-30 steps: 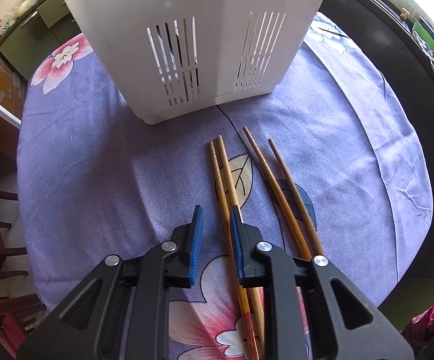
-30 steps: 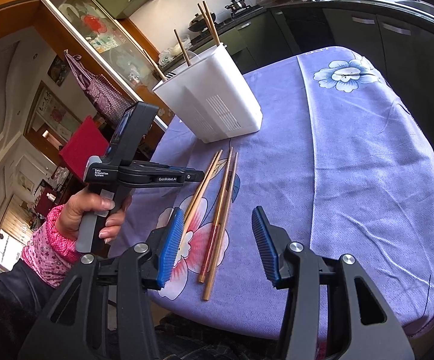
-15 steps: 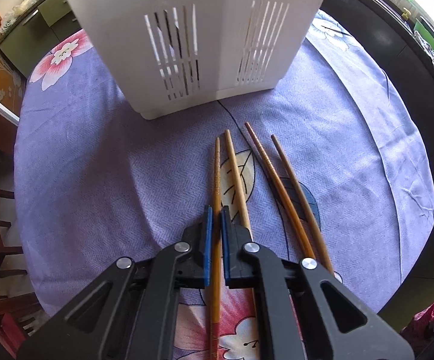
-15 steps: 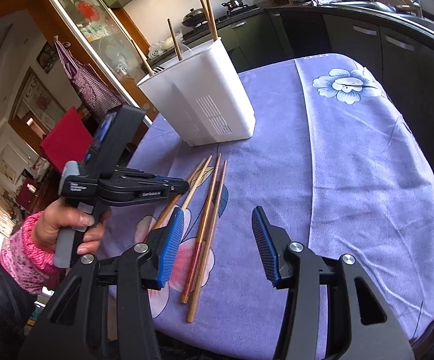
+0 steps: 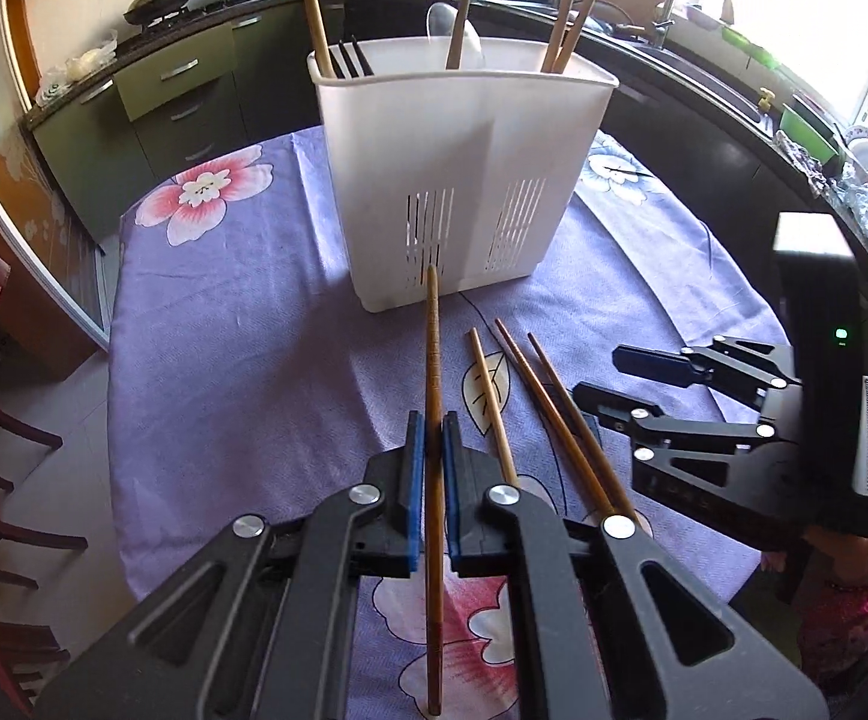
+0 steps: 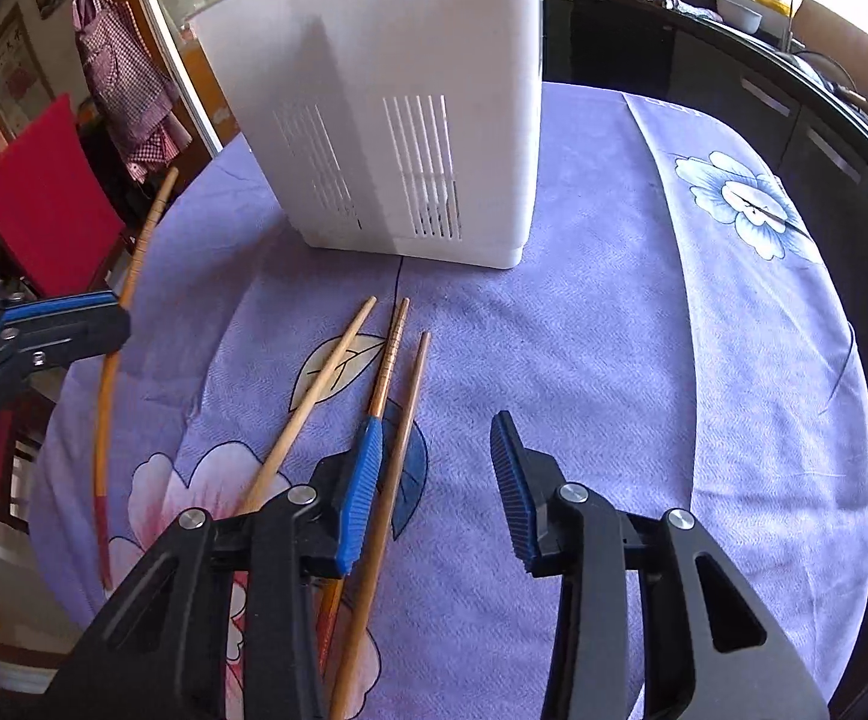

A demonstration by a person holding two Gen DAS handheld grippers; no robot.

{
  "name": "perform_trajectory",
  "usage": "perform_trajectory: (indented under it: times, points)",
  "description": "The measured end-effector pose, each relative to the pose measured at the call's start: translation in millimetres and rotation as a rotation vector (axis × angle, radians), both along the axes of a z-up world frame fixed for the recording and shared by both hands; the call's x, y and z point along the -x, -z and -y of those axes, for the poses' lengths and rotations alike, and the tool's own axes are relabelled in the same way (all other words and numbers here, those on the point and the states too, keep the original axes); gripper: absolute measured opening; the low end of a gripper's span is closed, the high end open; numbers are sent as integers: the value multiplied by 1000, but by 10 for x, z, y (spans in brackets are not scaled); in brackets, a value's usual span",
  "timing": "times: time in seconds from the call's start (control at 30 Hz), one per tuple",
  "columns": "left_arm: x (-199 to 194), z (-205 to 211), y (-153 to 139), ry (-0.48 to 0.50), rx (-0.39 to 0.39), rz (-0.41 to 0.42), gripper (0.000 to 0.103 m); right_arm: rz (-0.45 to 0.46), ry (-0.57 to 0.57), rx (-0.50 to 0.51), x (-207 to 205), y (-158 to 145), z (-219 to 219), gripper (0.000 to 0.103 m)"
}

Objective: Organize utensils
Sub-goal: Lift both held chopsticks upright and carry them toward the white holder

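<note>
Your left gripper [image 5: 428, 450] is clamped on one wooden chopstick [image 5: 432, 360]. The stick runs straight up the middle of the left wrist view, pinched between the two blue pads [image 5: 413, 480]. Its far tip shows in front of the slots near the bottom of the white utensil holder [image 5: 464, 180]; you cannot tell if it touches. In the right wrist view this same stick shows at the left edge as a long curved line, off the table.

Your right gripper [image 6: 437, 474] is wide open and holds nothing. It hangs low over the purple flowered tablecloth [image 6: 644, 330], in the lower middle of its view. Its left blue pad [image 6: 362, 492] sits right over one of the sticks.

Three more chopsticks [image 6: 326, 378] lie on the cloth, just in front of the holder. They fan out a little, with their far tips pointing toward the holder. In the left wrist view they lie just right of the held stick, in the middle of the frame.

The holder stands upright in the top middle of the left wrist view. More chopsticks [image 5: 566, 18], a clear spoon [image 5: 452, 30] and black fork tines [image 5: 353, 57] stick up out of it.
</note>
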State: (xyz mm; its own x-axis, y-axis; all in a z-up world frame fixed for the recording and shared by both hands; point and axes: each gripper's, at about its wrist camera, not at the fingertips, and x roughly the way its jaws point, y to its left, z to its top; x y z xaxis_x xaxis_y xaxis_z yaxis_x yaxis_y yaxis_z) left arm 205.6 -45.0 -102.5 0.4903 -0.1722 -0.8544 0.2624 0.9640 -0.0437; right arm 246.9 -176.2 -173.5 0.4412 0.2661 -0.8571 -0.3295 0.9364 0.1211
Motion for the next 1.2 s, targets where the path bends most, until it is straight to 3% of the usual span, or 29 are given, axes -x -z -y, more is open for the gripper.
perform_trajectory:
  times: [0.37, 0.5, 0.6, 0.73, 0.87, 1.2]
  points:
    - [56, -53, 12, 28, 47, -1, 6, 16, 1, 142, -80, 176, -240, 32]
    - [59, -63, 18, 26, 50, -4, 6, 3, 4, 121, -164, 187, -278, 30]
    - [67, -79, 16, 23, 54, -3, 6, -13, 1, 99, -219, 174, -293, 25]
    - [70, -89, 2, 18, 60, 2, 6, -10, -5, 88, -246, 178, -332, 8]
    - [105, -77, -30, 23, 58, 10, 6, -24, -1, 50, -258, 162, -376, 6]
    - [233, -107, -224, 20, 59, 54, 6, 106, 15, -62, 50, -451, -156, 6]
